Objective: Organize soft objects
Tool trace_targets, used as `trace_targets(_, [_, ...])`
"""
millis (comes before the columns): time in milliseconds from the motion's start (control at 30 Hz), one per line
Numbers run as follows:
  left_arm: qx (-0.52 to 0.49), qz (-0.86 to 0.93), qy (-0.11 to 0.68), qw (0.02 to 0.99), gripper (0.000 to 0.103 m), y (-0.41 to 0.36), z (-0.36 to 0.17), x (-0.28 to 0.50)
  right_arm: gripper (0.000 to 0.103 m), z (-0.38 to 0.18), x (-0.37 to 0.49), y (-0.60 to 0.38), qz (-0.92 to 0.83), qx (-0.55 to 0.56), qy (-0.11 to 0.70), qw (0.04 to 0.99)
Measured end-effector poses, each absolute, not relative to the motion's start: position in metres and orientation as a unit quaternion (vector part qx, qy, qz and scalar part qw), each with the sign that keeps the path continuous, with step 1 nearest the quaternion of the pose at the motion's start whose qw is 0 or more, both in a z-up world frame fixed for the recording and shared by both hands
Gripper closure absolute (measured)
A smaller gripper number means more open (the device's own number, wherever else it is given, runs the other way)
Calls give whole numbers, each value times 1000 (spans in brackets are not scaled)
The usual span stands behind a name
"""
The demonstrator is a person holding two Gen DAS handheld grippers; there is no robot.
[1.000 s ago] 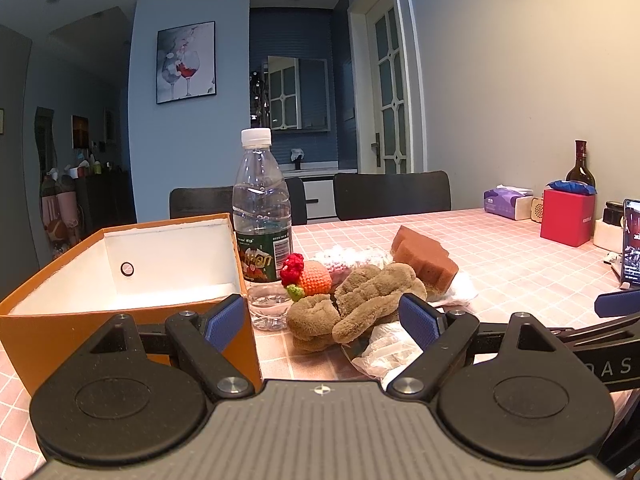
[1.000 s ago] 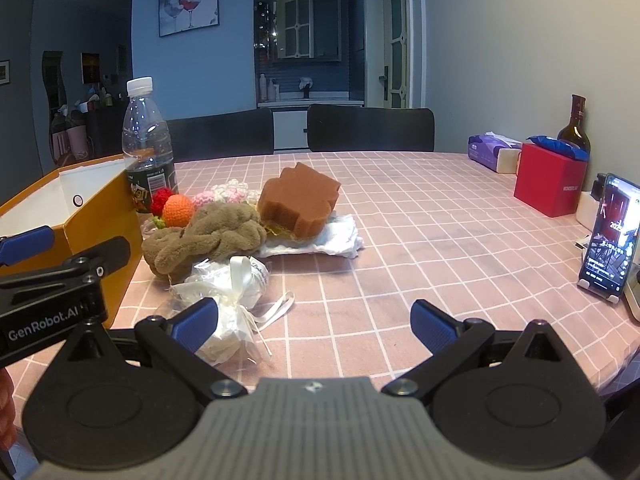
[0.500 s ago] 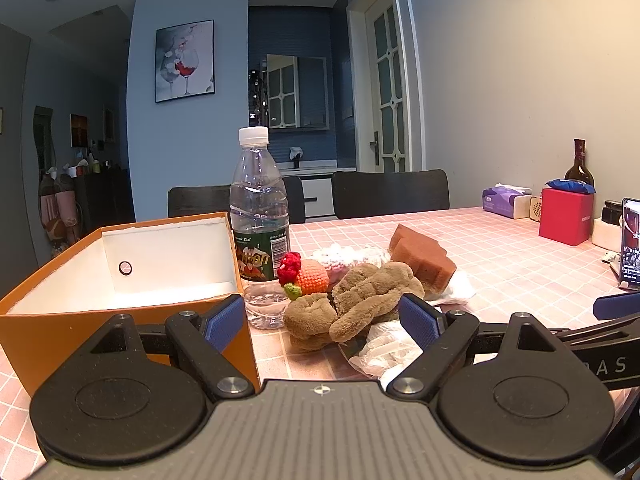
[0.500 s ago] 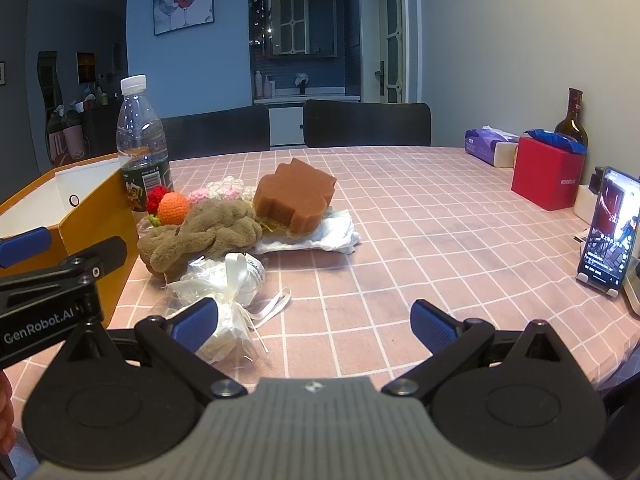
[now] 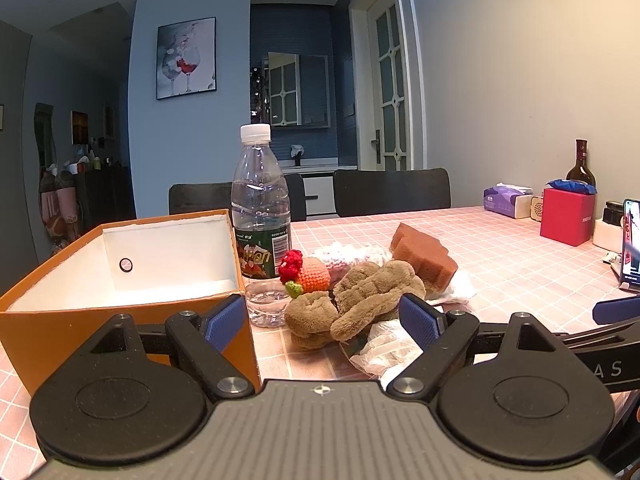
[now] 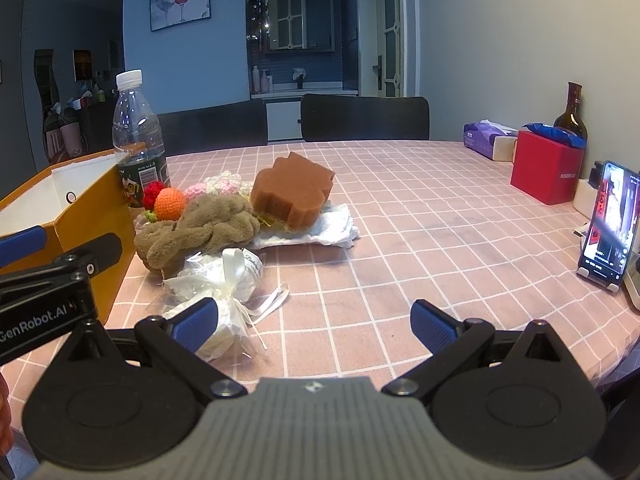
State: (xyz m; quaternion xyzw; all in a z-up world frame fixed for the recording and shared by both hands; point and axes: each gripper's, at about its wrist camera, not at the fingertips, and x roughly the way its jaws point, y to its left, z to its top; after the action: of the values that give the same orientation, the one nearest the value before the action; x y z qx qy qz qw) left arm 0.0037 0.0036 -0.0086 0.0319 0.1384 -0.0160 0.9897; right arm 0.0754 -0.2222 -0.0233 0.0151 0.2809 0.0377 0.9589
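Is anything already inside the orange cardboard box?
No, the orange cardboard box shows only its bare white lining in the left wrist view.

1. two grippers of mine: left gripper (image 5: pixel 322 322) and right gripper (image 6: pixel 314 326), each with two blue-padded fingers spread wide, nothing between them.
2. one orange box (image 5: pixel 80 316).
3. one water bottle (image 5: pixel 261 216).
4. one brown plush toy (image 6: pixel 200 228).
5. one brown sponge (image 6: pixel 292 192).
6. one orange crochet ball (image 6: pixel 170 204) and one red crochet piece (image 6: pixel 152 194).
7. one pink-and-white crochet piece (image 6: pixel 218 186).
8. one white ribboned pouch (image 6: pixel 224 280).
9. one white cloth (image 6: pixel 320 230).
10. two black chairs: (image 6: pixel 364 118), (image 6: pixel 212 126).
11. one red box (image 6: pixel 546 172), one tissue pack (image 6: pixel 486 136), one dark bottle (image 6: pixel 572 114), one phone (image 6: pixel 608 232).
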Motion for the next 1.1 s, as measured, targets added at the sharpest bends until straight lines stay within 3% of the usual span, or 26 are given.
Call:
trace_targets(933, [25, -33, 160, 986, 2, 2, -9, 11, 3, -29, 89, -222, 74, -16, 279, 957])
trace_targets(1033, [25, -53, 164, 985, 16, 1, -6, 15, 3, -28, 101, -228, 92, -9, 290, 952])
trace_targets(1100, [29, -66, 170, 983, 19, 0, -5, 19, 3, -29, 106, -231, 97, -7, 297, 950])
